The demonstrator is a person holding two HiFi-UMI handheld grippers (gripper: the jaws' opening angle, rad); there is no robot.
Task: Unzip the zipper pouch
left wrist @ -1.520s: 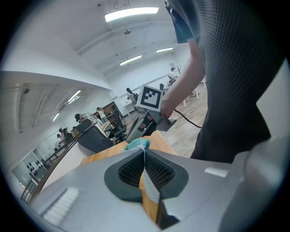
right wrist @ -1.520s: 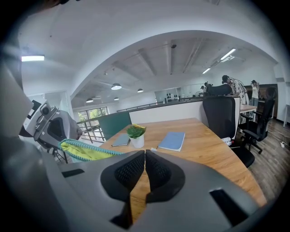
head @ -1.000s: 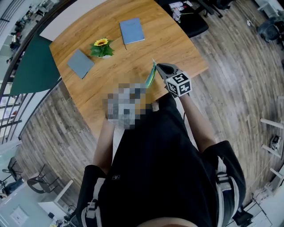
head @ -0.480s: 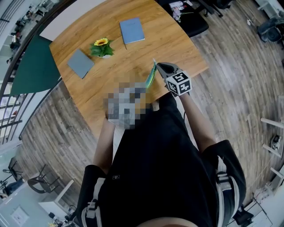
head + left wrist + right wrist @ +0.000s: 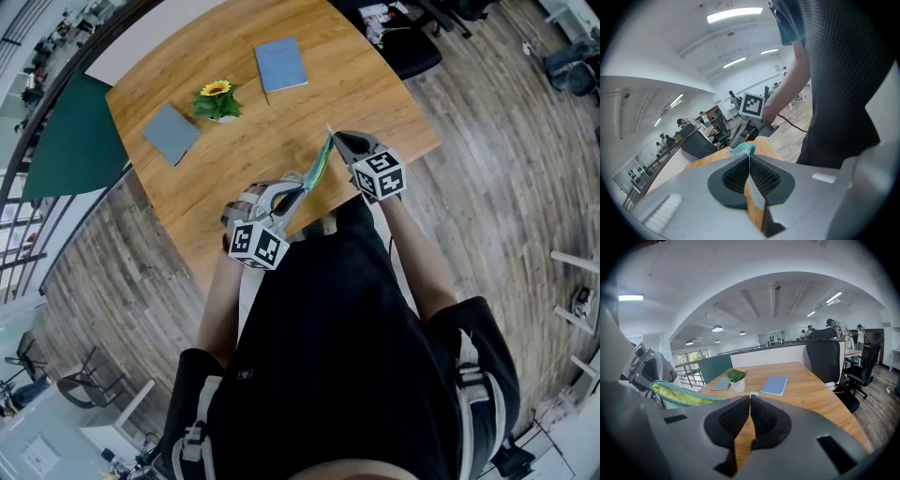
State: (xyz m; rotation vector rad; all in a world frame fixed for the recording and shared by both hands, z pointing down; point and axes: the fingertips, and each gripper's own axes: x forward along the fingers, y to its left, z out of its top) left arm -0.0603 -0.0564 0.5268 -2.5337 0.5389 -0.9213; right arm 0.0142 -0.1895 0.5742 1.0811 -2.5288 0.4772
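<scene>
Your left tongs [image 5: 749, 158] hide all but a teal corner of the pouch [image 5: 742, 149] behind their pads [image 5: 736, 176], the pale tab [image 5: 753, 394] at the tip of your right tongs [image 5: 750, 398] is too small to tell, and your torso [image 5: 328, 356] covers the near edge of the counter [image 5: 281, 131].

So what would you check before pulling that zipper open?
1. Left hand-held gripper clamped on the pouch: ok.
2. Right hand-held gripper shut on the pouch's other end: ok.
3. Right one pinching the zipper pull itself, not just fabric: cannot tell.
4. Pouch held up off the table, stretched between the two grippers: ok.
5. Potted flower, blue notebook and grey notebook lying well away from the pouch: ok.
6. How far the zipper is already open: cannot tell.
</scene>
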